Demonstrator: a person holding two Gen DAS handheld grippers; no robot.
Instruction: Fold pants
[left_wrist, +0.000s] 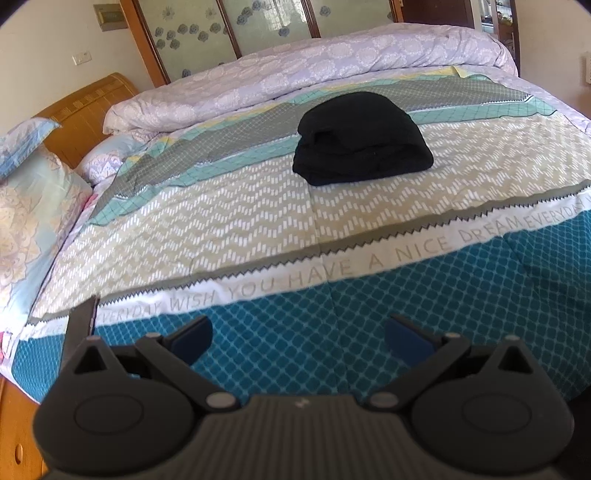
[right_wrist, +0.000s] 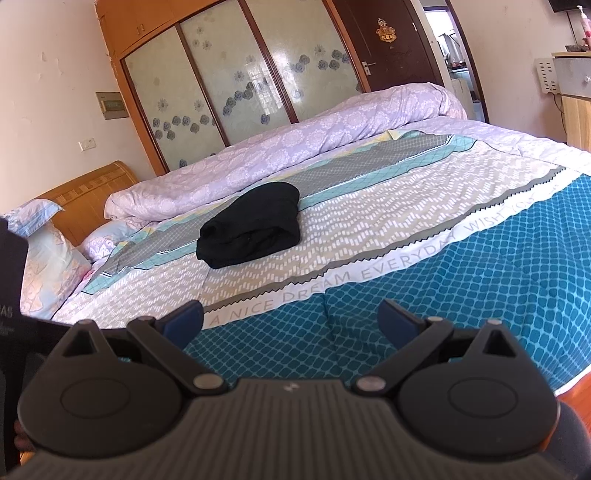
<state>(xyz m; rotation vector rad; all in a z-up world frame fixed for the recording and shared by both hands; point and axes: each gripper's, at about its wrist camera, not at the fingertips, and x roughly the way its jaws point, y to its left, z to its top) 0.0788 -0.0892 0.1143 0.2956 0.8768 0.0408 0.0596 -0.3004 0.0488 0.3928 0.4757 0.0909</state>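
The black fabric pants (left_wrist: 364, 142) are lying as a compact, thick bundle on the patterned quilted bedspread (left_wrist: 221, 221), resting on its beige zigzag band. Taking that bundle as the landmark: beyond it, the rolled lilac floral duvet (left_wrist: 295, 74) is stretching along the far edge of the bed, and on the near side the white strip of printed lettering (left_wrist: 332, 269) is running across, with the teal lattice band nearer still. To its left in the left wrist view, the pastel pillows (left_wrist: 33, 206) are leaning against the wooden headboard (left_wrist: 85, 110).

The left gripper (left_wrist: 298, 338) is hovering over the teal band, well apart from the bundle, its blue-padded fingers (left_wrist: 192, 338) spread wide and grasping nothing. The right gripper (right_wrist: 291, 323) is doing the same on the near side of the bundle, fingers released and empty. Both are sitting back near the bed's edge, apparently because nothing needs holding: the pants are looking already folded into several layers, edges roughly stacked, so the task is probably at or near its end. The top layer is bulging a little, so the soft cloth may be springing up slightly; a light press could flatten it if tidiness matters.
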